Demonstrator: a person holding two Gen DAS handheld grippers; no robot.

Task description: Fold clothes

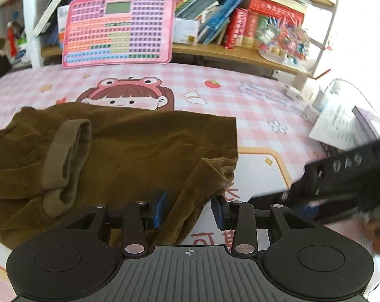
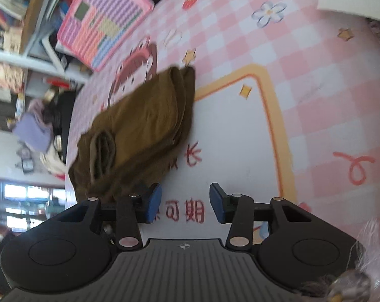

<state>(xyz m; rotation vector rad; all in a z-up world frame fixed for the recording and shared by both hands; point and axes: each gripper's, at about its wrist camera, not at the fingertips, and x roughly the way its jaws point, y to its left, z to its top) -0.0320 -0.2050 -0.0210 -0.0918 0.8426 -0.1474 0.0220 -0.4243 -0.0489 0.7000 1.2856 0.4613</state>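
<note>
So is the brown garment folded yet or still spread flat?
Partly folded: the brown garment lies doubled in layers on the mat, but one strip still trails loose toward the left hand-held gripper.

Child's room: bookshelf (image 1: 215,25), cartoon tablecloth (image 1: 215,95)

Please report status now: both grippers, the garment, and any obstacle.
Left gripper open, brown sleeve between its pads. Right gripper open, empty, beside the brown garment. Garment half folded on pink mat. No obstacle seen.

Olive-brown garment (image 1: 129,151); pink-and-white checked mat (image 1: 260,115) with cartoon girl; pink chart (image 1: 119,29); blue pads (image 2: 154,202) on black grippers.
</note>
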